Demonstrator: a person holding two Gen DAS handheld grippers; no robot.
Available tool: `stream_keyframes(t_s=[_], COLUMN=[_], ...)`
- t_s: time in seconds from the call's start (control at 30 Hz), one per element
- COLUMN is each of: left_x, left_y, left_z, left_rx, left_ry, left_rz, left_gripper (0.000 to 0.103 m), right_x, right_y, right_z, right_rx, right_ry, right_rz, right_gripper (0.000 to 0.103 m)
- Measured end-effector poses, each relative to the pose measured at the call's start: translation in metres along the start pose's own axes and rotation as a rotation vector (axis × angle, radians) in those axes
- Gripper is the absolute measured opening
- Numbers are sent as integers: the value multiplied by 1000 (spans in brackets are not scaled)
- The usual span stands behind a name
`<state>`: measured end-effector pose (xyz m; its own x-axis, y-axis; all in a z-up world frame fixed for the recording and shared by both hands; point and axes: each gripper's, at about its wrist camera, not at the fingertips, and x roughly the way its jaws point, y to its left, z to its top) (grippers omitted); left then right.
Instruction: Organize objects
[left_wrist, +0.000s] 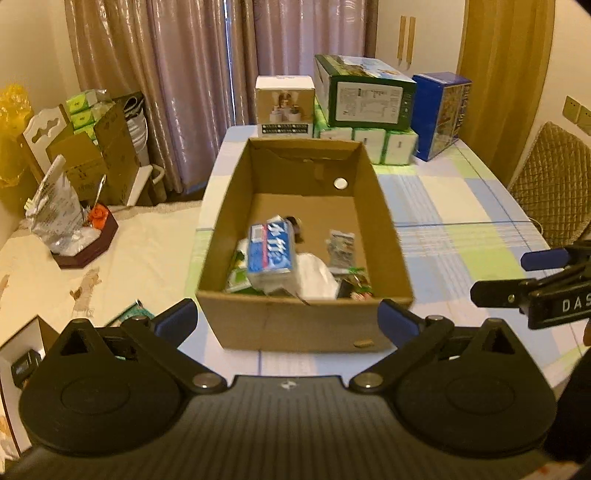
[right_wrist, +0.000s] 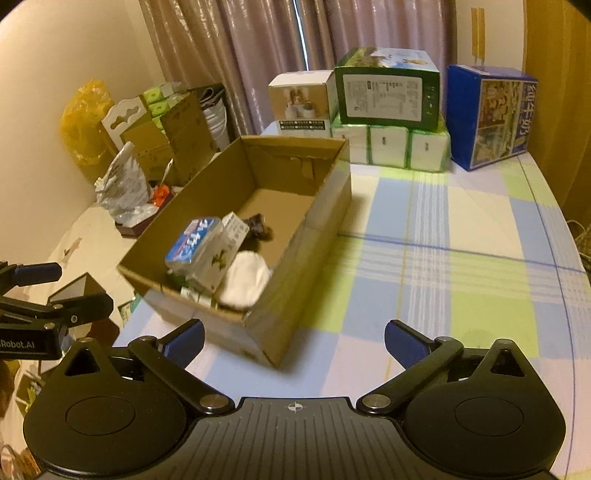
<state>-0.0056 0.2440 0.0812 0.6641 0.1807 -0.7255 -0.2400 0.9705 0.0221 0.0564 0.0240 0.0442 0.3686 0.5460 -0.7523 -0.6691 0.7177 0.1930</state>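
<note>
Both grippers, left (left_wrist: 286, 321) & right (right_wrist: 293, 343), spread wide, empty; brown open-top cardboard box (left_wrist: 306, 325) part-filled; next probably find another loose item.

both grippers are hovering side by side at matching height, left gripper (left_wrist: 288, 317) with blue-padded fingers (left_wrist: 177, 319) spread wide and holding nothing, right gripper (right_wrist: 294, 339) likewise spread wide and empty, each one's fingertips poking into the other's wrist view.
</note>
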Motion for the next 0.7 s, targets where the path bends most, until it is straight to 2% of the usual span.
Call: stream_keyframes(t_s=[0.13, 0.3, 0.7], left_x=[-14, -32, -62], left_y=[-12, -23, -48], left_z=[-13, -28, -40], left_rx=[-35, -63, -50], left_ry=[15, 27, 15], left_rz=[21, 12, 0], left_gripper=[102, 102, 102], right_x=[-18, -42, -75], right_y=[-7, -13, -16], right_z=[-17, -33, -53], right_rx=[24, 39, 76], right_ry=[-5, -44, -44], right_rz=[-4, -24, -44], right_gripper=[101, 101, 101])
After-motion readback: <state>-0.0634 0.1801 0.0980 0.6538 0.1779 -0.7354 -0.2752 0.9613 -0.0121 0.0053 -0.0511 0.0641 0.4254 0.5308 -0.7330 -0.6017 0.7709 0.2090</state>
